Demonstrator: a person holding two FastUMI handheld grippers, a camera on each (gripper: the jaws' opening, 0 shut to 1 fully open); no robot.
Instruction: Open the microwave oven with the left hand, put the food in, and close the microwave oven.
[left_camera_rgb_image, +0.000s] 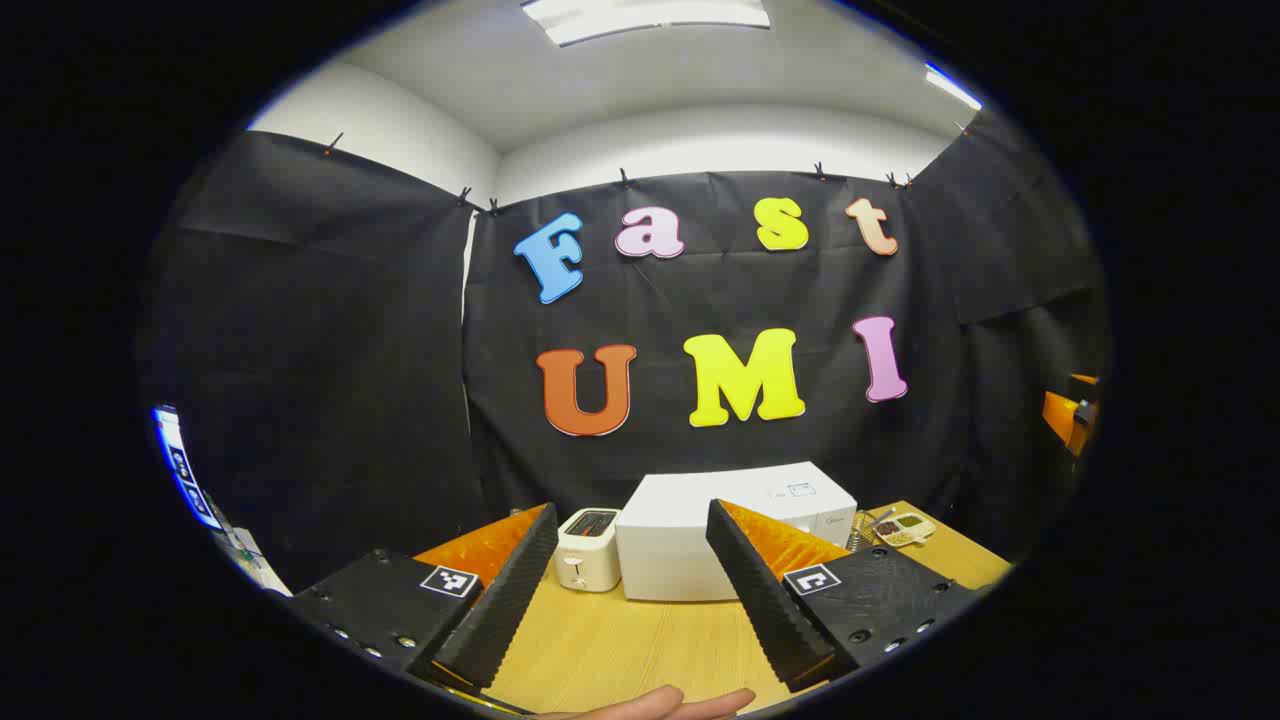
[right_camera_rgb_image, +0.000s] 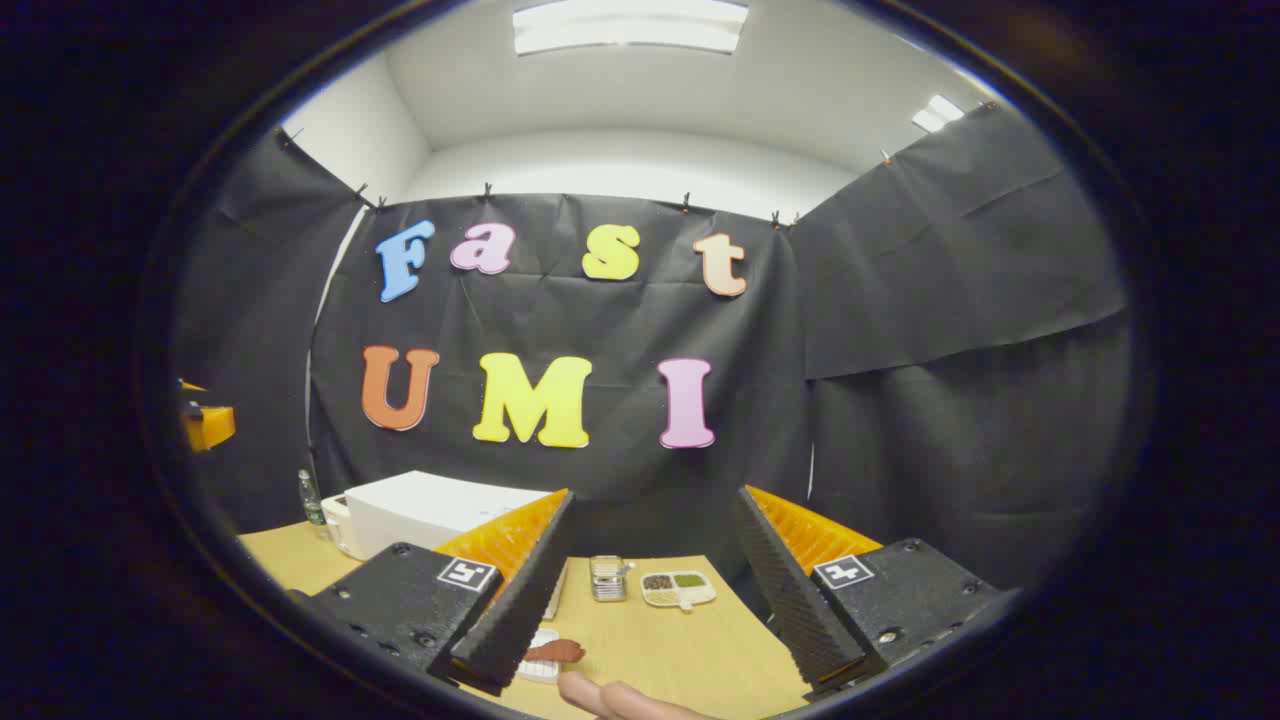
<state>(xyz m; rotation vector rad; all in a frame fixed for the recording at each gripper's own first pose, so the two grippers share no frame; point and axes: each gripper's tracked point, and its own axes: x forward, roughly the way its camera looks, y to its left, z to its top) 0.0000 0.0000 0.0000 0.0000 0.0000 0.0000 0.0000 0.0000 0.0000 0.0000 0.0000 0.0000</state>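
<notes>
In the left gripper view, the left gripper (left_camera_rgb_image: 632, 585) is spread wide with nothing between its fingers, held above a light wooden table (left_camera_rgb_image: 640, 640). Straight ahead of it, framed by the two fingers, stands the white box-shaped microwave oven (left_camera_rgb_image: 700, 535), and just to its left, touching or nearly so, a small white two-slot toaster (left_camera_rgb_image: 588, 550). To the right of the microwave, past the right finger, lie a small divided white dish of dark and green seasonings (left_camera_rgb_image: 905, 528) and a metal rack (left_camera_rgb_image: 862, 532). The microwave's top and near side show as plain white; whether its door is open cannot be told from this angle.

The right gripper view shows the right gripper (right_camera_rgb_image: 650, 590) also spread apart and empty. Here the microwave sits well off to the left of the gripper, beyond the left finger, with a clear bottle (right_camera_rgb_image: 311, 498) beside it. Below the left fingertip, a white plate holding a reddish-brown piece of food (right_camera_rgb_image: 555, 652) rests on the table. Ahead between the fingers are the metal rack and the divided dish
</notes>
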